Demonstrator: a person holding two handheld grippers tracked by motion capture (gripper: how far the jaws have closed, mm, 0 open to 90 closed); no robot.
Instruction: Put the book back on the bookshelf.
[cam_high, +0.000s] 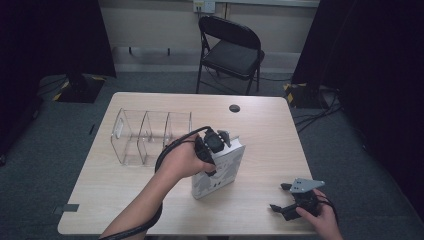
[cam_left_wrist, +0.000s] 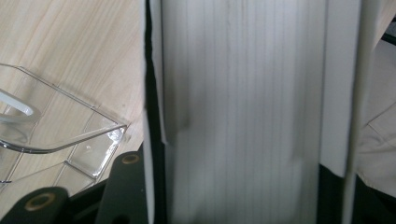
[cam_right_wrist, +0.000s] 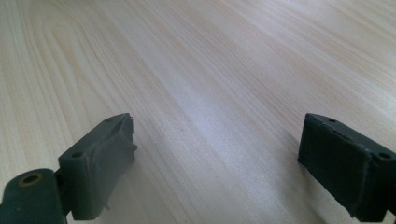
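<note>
A thick white book with a grey patterned cover stands upright near the middle of the wooden table. My left gripper comes down on its top edge and is shut on it. In the left gripper view the book's page edges sit between the two black jaws. A clear plastic organizer with three compartments stands just left of the book, and its corner is close by. My right gripper rests low at the table's front right. It is open, with bare wood between its pads.
A small black round mark lies near the table's far edge. Behind the table stands a black folding chair. Dark curtains hang at both sides, and cables lie on the floor at the right.
</note>
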